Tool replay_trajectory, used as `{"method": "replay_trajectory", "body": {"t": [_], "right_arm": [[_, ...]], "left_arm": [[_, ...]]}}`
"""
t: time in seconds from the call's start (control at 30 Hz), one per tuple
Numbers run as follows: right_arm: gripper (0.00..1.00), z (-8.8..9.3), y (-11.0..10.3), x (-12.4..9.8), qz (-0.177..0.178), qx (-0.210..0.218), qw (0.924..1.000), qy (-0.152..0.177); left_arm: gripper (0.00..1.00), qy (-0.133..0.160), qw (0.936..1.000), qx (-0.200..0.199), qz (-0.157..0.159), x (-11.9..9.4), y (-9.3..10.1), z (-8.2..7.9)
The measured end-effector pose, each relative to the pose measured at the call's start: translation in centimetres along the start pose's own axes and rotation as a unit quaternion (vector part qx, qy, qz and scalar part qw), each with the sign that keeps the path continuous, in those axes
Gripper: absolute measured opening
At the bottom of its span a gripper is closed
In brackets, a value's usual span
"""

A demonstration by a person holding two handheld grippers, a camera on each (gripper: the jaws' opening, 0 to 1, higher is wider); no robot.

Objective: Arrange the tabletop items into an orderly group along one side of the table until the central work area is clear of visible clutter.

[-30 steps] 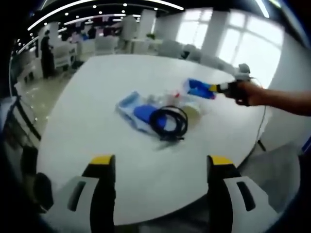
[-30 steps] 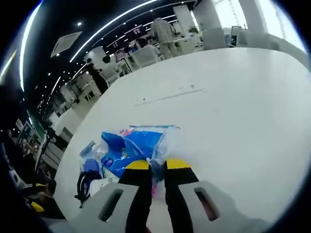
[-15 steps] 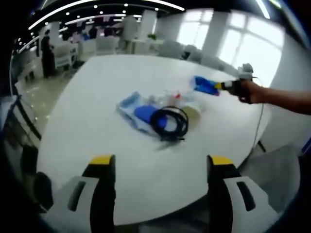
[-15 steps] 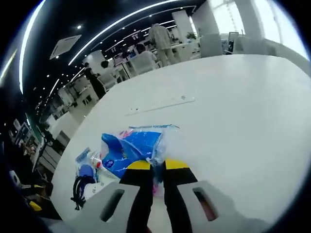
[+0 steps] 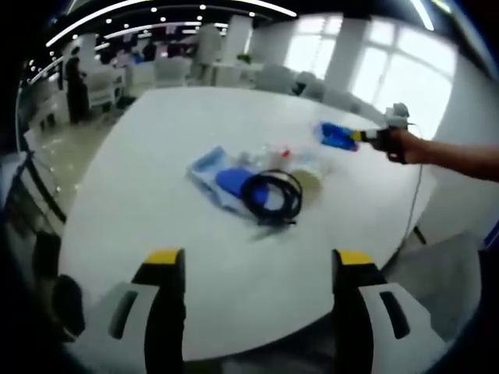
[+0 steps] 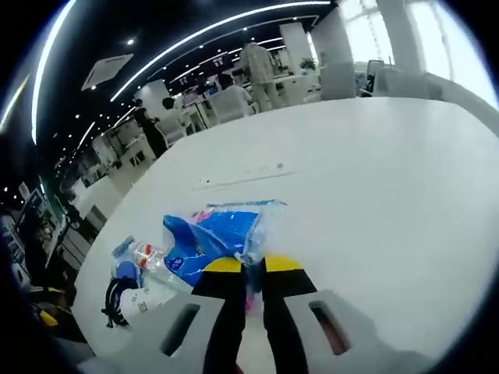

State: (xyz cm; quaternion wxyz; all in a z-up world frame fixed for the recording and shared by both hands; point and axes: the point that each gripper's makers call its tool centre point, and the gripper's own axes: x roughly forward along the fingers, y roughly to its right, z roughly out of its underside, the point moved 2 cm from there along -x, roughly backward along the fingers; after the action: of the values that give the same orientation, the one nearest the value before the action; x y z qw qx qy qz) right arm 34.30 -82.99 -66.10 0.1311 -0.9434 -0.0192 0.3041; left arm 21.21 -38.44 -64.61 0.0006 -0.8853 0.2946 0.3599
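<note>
In the left gripper view our left gripper (image 5: 253, 269) hangs open and empty over the near edge of the white table (image 5: 156, 156). A coiled black cable (image 5: 271, 196), a small bottle (image 6: 156, 261) and other items lie mid-table, not yet grouped. Further right, our right gripper (image 6: 245, 269) is clamped on a blue plastic packet (image 6: 214, 234), carried above the tabletop. We judge most tidying remains.

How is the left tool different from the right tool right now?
The left tool has its jaws spread wide and holds nothing; the right tool is pinched shut on a blue plastic packet. The left tool hangs back near the white table's edge; the right tool reaches over it. Both have yellow tips.
</note>
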Motion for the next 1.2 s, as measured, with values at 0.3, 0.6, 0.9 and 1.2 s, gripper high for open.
{"method": "replay_trajectory", "body": {"t": [0.3, 0.6, 0.9, 1.2], "right_arm": [[0.06, 1.3, 2.2, 0.7, 0.009, -0.002, 0.9997, -0.024], [0.06, 2.8, 3.7, 1.8, 0.017, 0.008, 0.9987, -0.047], [0.07, 3.9, 3.8, 2.0, 0.024, 0.02, 0.9979, -0.056], [0.24, 4.5, 4.7, 1.6, 0.043, 0.047, 0.9967, -0.051]], "left_arm": [[0.74, -0.007, 1.0, 0.0, 0.0, 0.1, 0.0, 0.3], [0.74, -0.013, 0.9999, 0.006, -0.008, 0.1, -0.1, 0.4], [0.74, -0.016, 0.9997, -0.002, -0.015, 0.0, -0.5, 0.6], [0.74, -0.017, 0.9997, -0.001, -0.015, 0.1, -0.4, 0.6]]}}
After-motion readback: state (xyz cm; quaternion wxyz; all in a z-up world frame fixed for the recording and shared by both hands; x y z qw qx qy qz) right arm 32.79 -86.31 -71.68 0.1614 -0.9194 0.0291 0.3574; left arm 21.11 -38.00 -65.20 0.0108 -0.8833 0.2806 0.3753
